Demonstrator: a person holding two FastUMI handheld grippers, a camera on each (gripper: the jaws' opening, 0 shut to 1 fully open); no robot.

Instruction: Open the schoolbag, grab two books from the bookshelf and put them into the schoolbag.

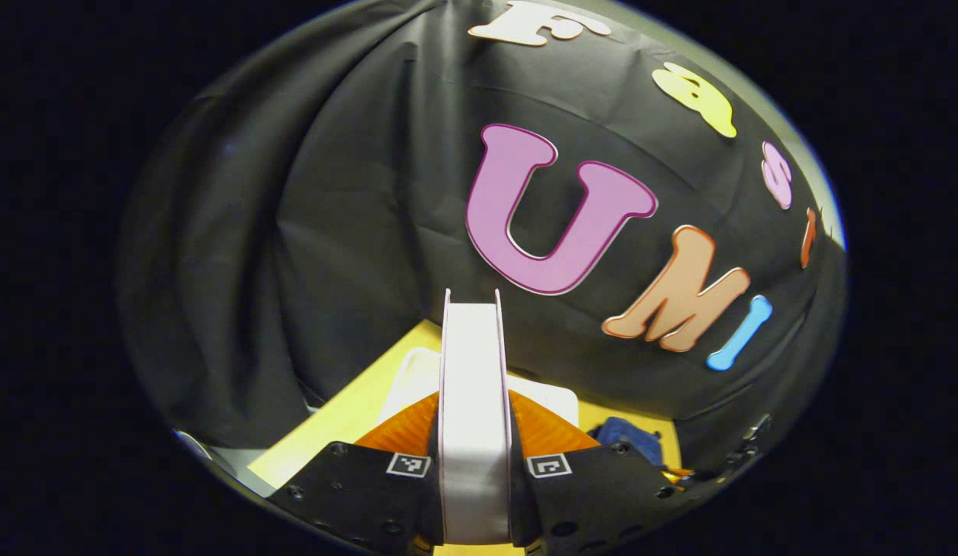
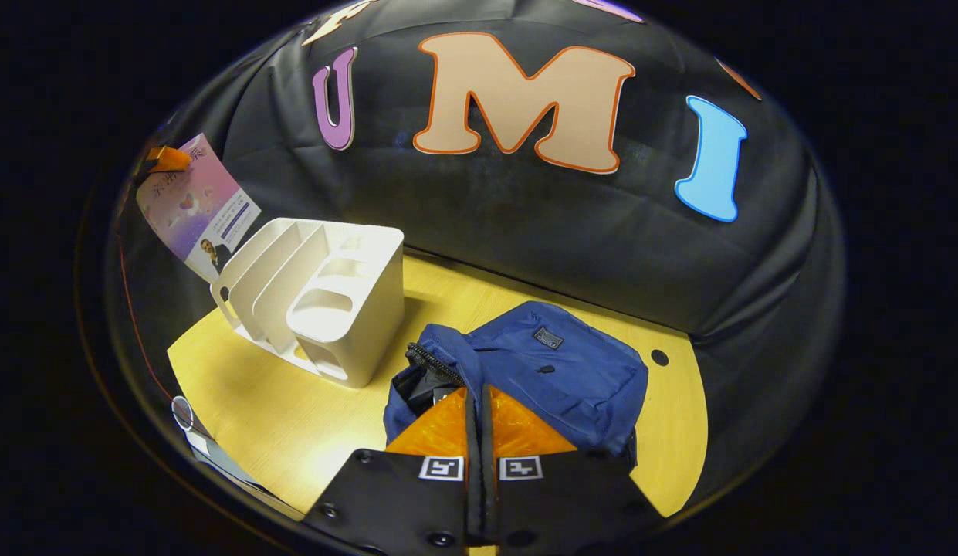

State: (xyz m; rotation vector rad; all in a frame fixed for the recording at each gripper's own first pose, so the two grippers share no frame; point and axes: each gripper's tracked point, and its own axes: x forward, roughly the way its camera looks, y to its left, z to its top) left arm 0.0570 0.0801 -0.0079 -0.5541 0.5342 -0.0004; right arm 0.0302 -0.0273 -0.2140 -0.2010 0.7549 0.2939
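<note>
Yellow wooden tabletop [image 2: 293,417] under black cloth wall [image 2: 525,232], seen from both gripper views.

Left gripper view: left gripper [image 1: 475,432] closed on a book [image 1: 474,401], both fingers pressed against its covers, page edge facing the camera and standing upright between them. Book raised above the table, its top edge against the cloth backdrop. Below and behind the fingers, part of the white bookshelf [image 1: 417,371] and, at lower right, a corner of the blue schoolbag [image 1: 629,436].

Right gripper view: right gripper [image 2: 479,425] with fingers brought together, nothing between them (only a thin dark seam separating the two). Just beyond the fingertips, schoolbag [image 2: 548,371] lying on the table, zipper open at its left end and dark interior showing. White bookshelf [image 2: 324,301] standing left of the bag, near but apart from it, its slanted dividers and round front compartment holding no books. At upper left, well above the bookshelf, the same book [image 2: 197,205] with pink and purple cover, held tilted in the air by the other gripper's finger [image 2: 166,158] at its top corner.

Small dark round hole [image 2: 659,357] in the tabletop right of the bag.
</note>
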